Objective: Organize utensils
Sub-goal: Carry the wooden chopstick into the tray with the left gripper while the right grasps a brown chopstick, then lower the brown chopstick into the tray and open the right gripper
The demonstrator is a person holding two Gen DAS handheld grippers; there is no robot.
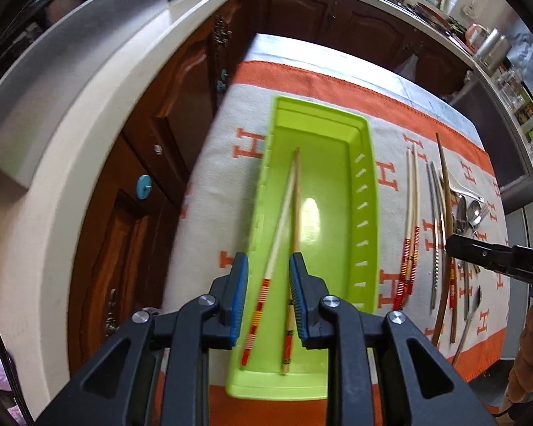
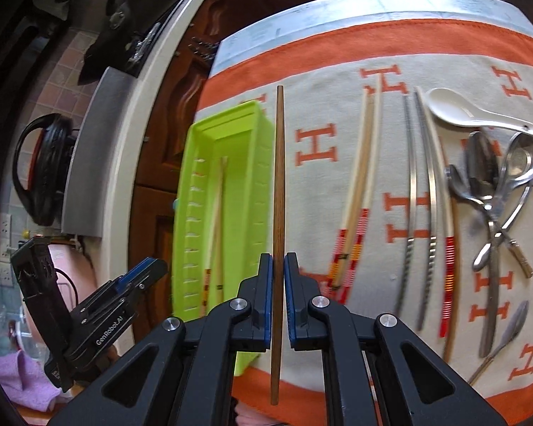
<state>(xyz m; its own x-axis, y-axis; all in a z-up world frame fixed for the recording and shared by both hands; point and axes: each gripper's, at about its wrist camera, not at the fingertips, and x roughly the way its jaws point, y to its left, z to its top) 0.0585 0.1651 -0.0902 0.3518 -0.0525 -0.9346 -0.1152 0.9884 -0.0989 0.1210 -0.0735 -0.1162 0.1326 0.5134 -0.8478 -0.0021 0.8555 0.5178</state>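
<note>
The right gripper [image 2: 278, 269] is clamped narrow on a single dark brown chopstick [image 2: 279, 184], its pads pressing the stick from either side at a point below its middle, so that a long length runs away from the fingers toward the far side of the table and a shorter length hangs back toward the person. The stick's long axis lies almost parallel to the long side of the green tray [image 2: 257, 163], which sits just to its left on the orange and cream cloth [image 2: 316, 49]; in the right wrist view the stick appears over the tray's right wall, not yet over the floor of the tray. That is the relation the coming move likely turns on: the tray lies to the left of the held stick and already shares its direction, so a sideways carry with little turning would seem enough. The left gripper [image 1: 268, 294] hovers over the tray's near end with its fingers parted and nothing pressed between them; two pale chopsticks with red banded handles [image 1: 284, 220] lie beneath it in the tray. Further right, more chopsticks [image 2: 359, 191], metal spoons [image 2: 494, 184] and a white spoon [image 2: 472, 112] remain on the cloth.
</note>
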